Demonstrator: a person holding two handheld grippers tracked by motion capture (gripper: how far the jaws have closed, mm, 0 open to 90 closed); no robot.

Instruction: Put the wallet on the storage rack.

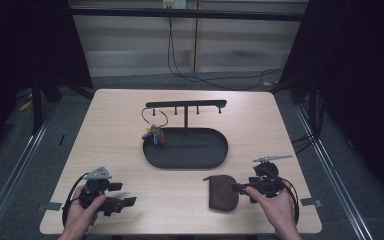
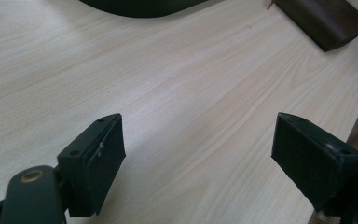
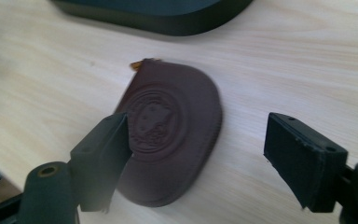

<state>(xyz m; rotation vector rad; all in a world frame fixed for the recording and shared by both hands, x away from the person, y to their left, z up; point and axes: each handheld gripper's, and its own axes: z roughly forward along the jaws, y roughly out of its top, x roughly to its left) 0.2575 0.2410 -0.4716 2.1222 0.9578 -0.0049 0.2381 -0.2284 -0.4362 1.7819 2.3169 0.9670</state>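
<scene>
From above we see our left gripper (image 1: 122, 202) low on the table (image 1: 105, 145) and our right gripper (image 1: 236, 188) beside the brown pouch (image 1: 223, 192), while the left gripper view shows spread jaws over bare wood and the right gripper view shows jaws spread above the pouch (image 3: 172, 135), not pinching it.

On the worktop (image 1: 110, 130) the pouch (image 1: 223, 192) lies near the front edge, the tray (image 1: 215, 150) behind it, keys (image 1: 154, 135) at the tray's left end
</scene>
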